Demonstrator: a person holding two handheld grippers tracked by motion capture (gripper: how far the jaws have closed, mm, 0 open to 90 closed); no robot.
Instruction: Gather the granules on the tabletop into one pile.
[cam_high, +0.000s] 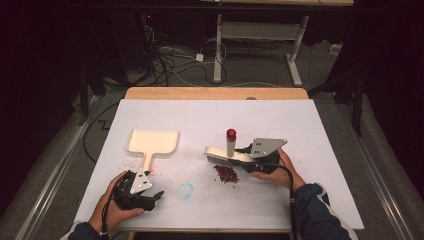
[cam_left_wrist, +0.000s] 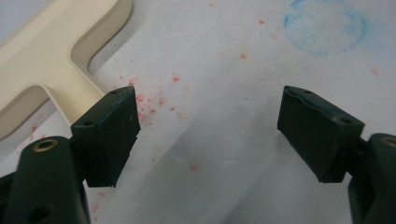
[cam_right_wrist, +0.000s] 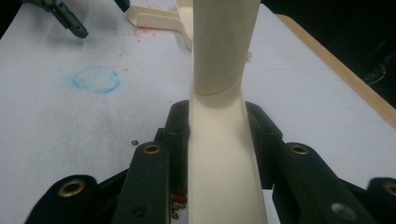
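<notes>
The right tool (cam_high: 250, 159) clamps the cream brush (cam_high: 227, 156) just behind the red crumb pile (cam_high: 226, 173). The left tool (cam_high: 146, 196) gapes empty beside the dustpan's (cam_high: 152, 142) handle. Probably sweeping is underway; next, grasp the dustpan and bring it to the pile.

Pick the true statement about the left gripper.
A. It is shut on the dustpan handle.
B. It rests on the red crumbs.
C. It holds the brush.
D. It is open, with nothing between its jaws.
D: the left gripper has its jaws wide apart over bare paper, the dustpan handle lying beside one jaw, ungripped.
</notes>
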